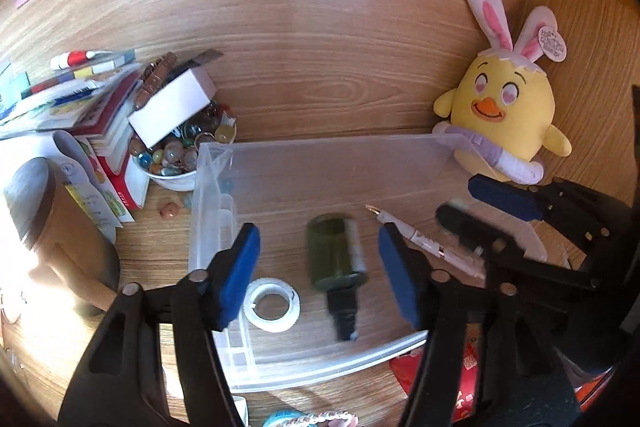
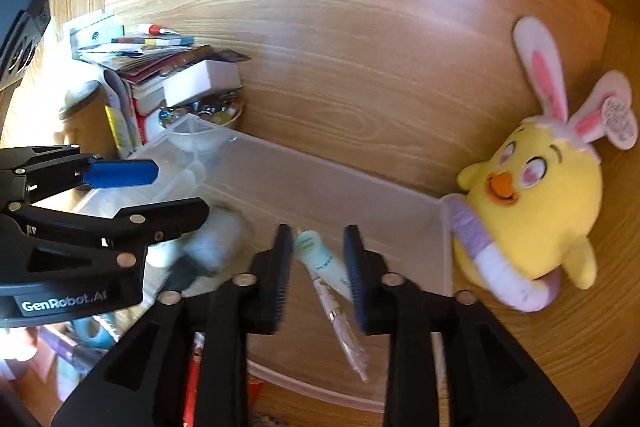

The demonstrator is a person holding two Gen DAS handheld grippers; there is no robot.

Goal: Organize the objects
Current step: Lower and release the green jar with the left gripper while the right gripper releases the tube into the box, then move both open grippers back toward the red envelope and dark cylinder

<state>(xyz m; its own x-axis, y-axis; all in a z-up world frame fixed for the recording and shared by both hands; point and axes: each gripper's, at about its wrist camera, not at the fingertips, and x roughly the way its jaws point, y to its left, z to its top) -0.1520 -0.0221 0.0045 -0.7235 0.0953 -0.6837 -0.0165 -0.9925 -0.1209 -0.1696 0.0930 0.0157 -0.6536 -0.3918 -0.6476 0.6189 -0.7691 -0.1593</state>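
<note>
In the left wrist view, the left gripper (image 1: 318,273) is hanging over the clear plastic bin (image 1: 320,151) with its jaws standing well apart, and the dark green bottle (image 1: 337,259) is lying on the bin floor between the two blue pads, touching neither. The bottle's long axis is running from twelve to six o'clock, cap end toward six, so it is lying nearly along the jaws' own line. A tape roll (image 1: 272,304) is sitting just beside the bottle at its eight o'clock, close under the left pad. The pen (image 1: 424,241) is lying at the bottle's three o'clock, its nib pointing toward ten o'clock, and the right gripper (image 1: 486,205) is coming in from three o'clock above the pen's far end. In the right wrist view, the right gripper (image 2: 318,269) is holding its jaws partly apart with the pen (image 2: 340,307) between them; its pale green cap end is sitting near twelve o'clock and its clear barrel is trailing toward five o'clock, so it is crossing the gap at a slant. The pads are appearing not to press on it, so I judge the pen released into the bin, with the right hand nearer to it and the left nearer to the bottle.
</note>
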